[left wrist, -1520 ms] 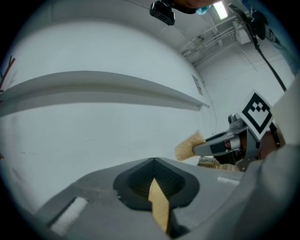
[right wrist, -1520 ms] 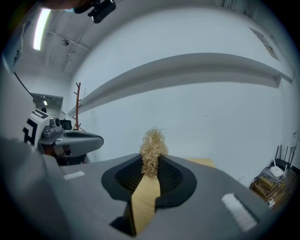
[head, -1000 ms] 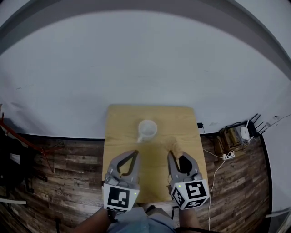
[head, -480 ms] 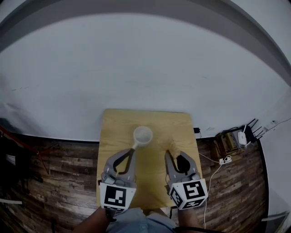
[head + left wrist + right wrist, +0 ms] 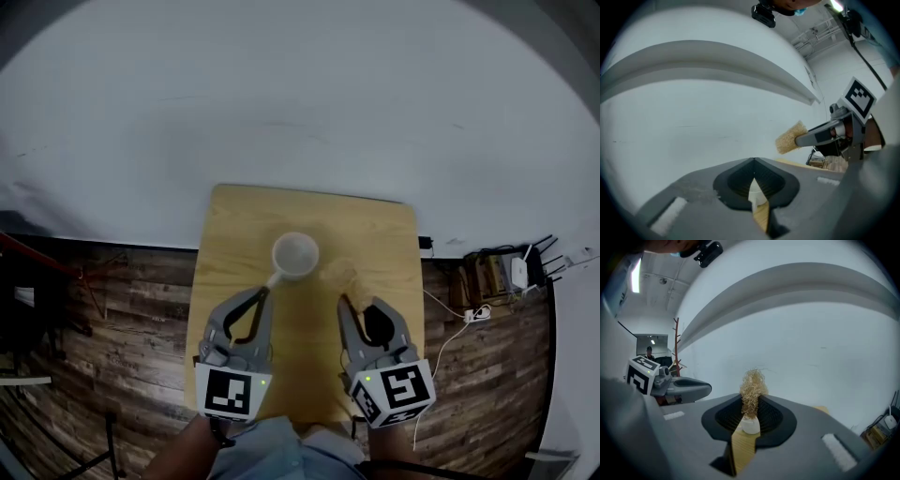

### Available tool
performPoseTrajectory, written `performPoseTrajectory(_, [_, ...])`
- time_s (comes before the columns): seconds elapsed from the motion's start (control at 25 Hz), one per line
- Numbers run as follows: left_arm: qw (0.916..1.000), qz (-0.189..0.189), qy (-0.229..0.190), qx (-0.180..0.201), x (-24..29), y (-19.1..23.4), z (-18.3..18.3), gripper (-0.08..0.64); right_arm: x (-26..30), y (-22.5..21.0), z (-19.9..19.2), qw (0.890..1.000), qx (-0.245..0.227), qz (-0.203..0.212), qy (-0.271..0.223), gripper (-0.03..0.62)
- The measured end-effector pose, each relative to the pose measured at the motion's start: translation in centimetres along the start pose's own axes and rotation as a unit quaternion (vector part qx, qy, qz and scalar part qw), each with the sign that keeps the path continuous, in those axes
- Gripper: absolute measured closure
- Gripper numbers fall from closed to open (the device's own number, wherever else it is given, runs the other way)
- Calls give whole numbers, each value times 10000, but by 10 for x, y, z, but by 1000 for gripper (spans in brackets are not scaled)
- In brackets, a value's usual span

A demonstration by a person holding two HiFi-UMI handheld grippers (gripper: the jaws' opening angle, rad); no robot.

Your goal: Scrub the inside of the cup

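Both have advanced toward the cup [image 5: 295, 255], left gripper [image 5: 264, 292] with fingers shut and empty near its handle [image 5: 277, 279], right gripper [image 5: 349, 302] fingers clamping the scrubber [image 5: 349, 279]; scrubbing hasn't begun.

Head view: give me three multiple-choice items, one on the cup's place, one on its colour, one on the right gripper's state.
1. The cup stands: A in a sink; B on the wooden table; C on a shelf.
2. The cup is: A red; B black; C white.
3. The right gripper is: A shut on the scrubber; B open, empty; C out of view.
Key: 1 B, it sits on the tabletop; 2 C, its body looks white; 3 A, straw-coloured fibres stick out between its closed jaws.
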State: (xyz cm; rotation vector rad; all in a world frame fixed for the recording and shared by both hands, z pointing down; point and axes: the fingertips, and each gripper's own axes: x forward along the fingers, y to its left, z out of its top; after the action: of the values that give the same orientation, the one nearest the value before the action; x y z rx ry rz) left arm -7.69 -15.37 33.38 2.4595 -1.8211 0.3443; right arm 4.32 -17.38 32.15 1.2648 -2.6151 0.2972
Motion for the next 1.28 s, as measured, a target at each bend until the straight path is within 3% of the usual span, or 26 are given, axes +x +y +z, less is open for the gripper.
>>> performPoseTrajectory(0.28, [9990, -10, 442, -99, 18, 1, -45, 540, 19, -12, -28, 9992, 279, 217, 205, 517])
performPoseTrajectory(0.56, [9964, -262, 765, -263, 37, -4, -100, 535, 38, -16, -67, 9968, 464, 391, 516, 517])
performPoseTrajectory(0.72, [9956, -374, 842, -159, 46, 3, -130, 471, 43, -13, -90, 9950, 569, 443, 692, 517])
performPoseTrajectory(0.84, [9954, -545, 785, -105, 58, 6, -143, 404, 46, -14, -103, 9937, 647, 431, 807, 517])
performPoseTrajectory(1.28, [9930, -690, 947, -120, 87, 0, -167, 396, 46, -21, -128, 9906, 737, 411, 1076, 517])
